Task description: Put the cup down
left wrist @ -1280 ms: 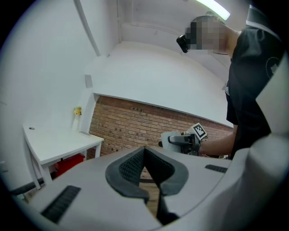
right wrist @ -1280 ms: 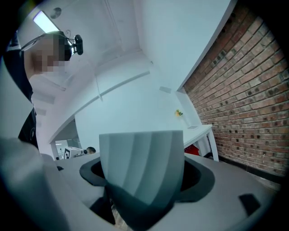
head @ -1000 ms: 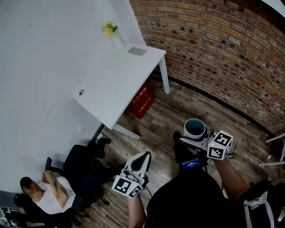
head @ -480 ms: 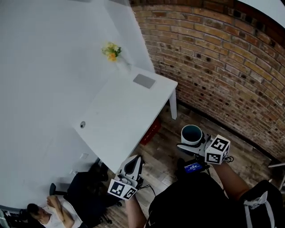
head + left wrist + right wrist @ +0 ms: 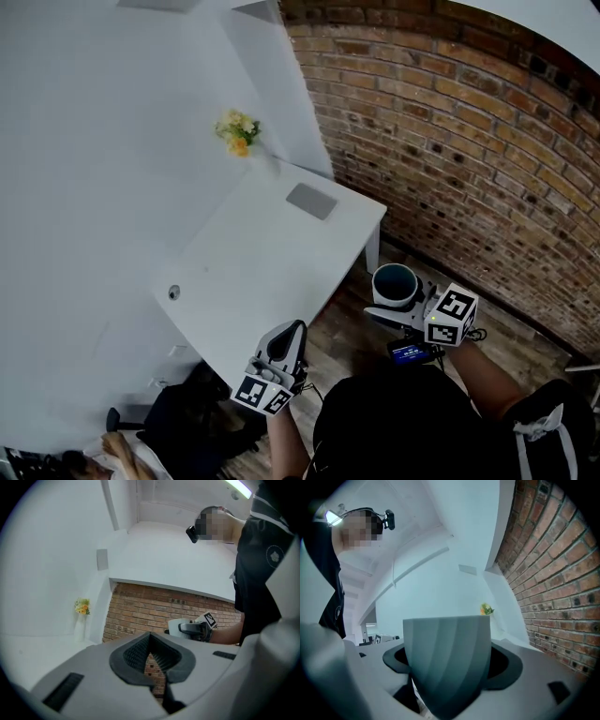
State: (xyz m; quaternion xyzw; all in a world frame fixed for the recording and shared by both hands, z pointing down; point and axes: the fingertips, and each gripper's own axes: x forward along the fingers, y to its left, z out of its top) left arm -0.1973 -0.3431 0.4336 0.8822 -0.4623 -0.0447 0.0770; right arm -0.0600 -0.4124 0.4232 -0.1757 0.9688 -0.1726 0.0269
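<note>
A ribbed pale cup [image 5: 395,284] with a dark teal inside is held upright in my right gripper [image 5: 401,302], off the white table's [image 5: 272,262] right edge and above the wooden floor. The right gripper view shows the jaws shut on the cup [image 5: 447,660], which fills the middle. My left gripper [image 5: 284,342] hangs near the table's front edge, its jaws shut with nothing between them [image 5: 151,660]. In the left gripper view the cup [image 5: 177,627] shows small, held by the right gripper.
On the table lie a grey pad [image 5: 311,201], a vase of yellow flowers [image 5: 238,133] at the back and a small round port [image 5: 173,292]. A brick wall [image 5: 469,159] runs along the right. A person [image 5: 112,455] sits at the lower left.
The view has swung toward the table, which now sits nearer to both grippers. The cup stays held in the right gripper; the left gripper remains shut.
</note>
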